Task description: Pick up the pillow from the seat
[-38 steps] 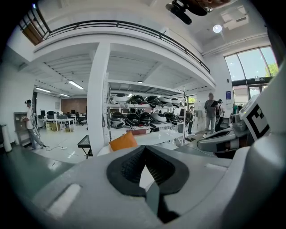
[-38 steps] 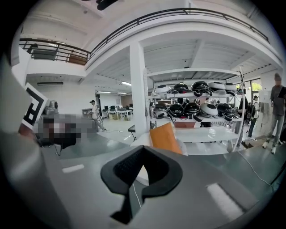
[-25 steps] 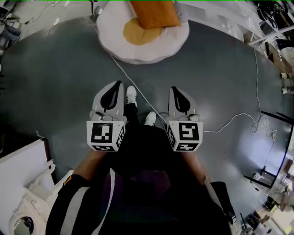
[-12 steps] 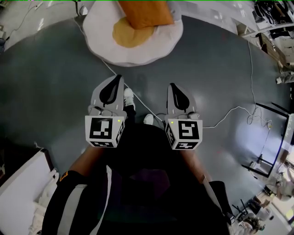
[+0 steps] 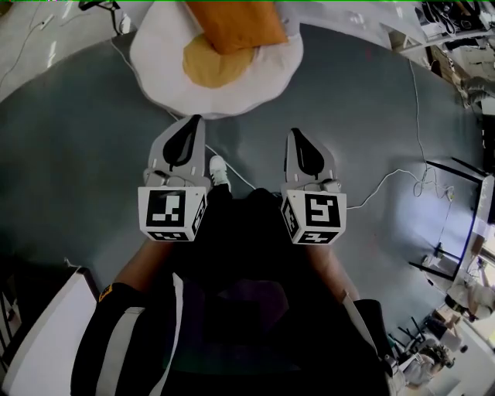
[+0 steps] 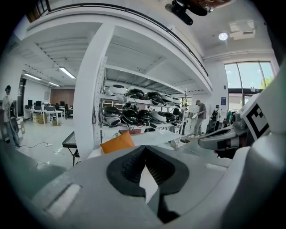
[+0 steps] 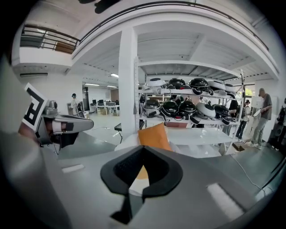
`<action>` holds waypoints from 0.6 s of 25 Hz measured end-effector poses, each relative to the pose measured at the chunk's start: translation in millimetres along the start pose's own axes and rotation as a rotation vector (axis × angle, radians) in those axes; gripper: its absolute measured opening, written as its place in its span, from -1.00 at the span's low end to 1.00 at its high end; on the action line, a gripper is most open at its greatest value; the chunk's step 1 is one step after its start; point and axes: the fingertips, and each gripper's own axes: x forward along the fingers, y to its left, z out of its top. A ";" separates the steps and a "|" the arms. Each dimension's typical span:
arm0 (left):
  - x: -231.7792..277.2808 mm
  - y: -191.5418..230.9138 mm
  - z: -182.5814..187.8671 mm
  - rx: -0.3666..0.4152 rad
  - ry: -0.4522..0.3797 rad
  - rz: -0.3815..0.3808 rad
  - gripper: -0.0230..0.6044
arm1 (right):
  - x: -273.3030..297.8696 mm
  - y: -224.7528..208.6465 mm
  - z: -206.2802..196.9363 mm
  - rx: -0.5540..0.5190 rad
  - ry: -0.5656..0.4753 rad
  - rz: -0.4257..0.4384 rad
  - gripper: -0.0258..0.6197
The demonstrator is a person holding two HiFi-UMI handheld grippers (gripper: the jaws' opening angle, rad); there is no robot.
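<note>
The orange pillow (image 5: 232, 23) leans at the back of a round white seat (image 5: 267, 81) with a yellow middle, at the top of the head view. My left gripper (image 5: 190, 124) is shut and empty, its tips just short of the seat's near rim. My right gripper (image 5: 297, 136) is also shut and empty, level with it over the grey floor. In the left gripper view the pillow (image 6: 117, 142) shows just above the closed left gripper (image 6: 144, 148). The right gripper view has the pillow (image 7: 153, 134) straight ahead, beyond the closed right gripper (image 7: 143, 150).
A white cable (image 5: 387, 174) runs across the grey floor to the right of the seat. Behind the seat stand a white pillar (image 6: 87, 89) and shelves of helmets (image 7: 178, 107). People (image 6: 199, 116) stand far back. A white table (image 5: 39, 340) is at lower left.
Both grippers have moved forward together toward the seat, which now lies closer to their tips. The jaws stayed shut.
</note>
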 end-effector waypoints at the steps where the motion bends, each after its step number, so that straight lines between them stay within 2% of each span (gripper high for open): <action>1: 0.9 5.5 1.7 0.001 -0.004 0.004 -0.94 | 3.7 2.4 3.2 -0.005 -0.003 0.000 -0.92; 11: 10.6 31.1 7.0 -0.022 -0.020 0.067 -0.94 | 32.4 0.3 23.4 -0.024 -0.031 0.024 -0.92; 15: 30.4 26.2 14.5 -0.008 -0.014 0.086 -0.93 | 48.0 -19.9 22.2 -0.011 -0.028 0.040 -0.92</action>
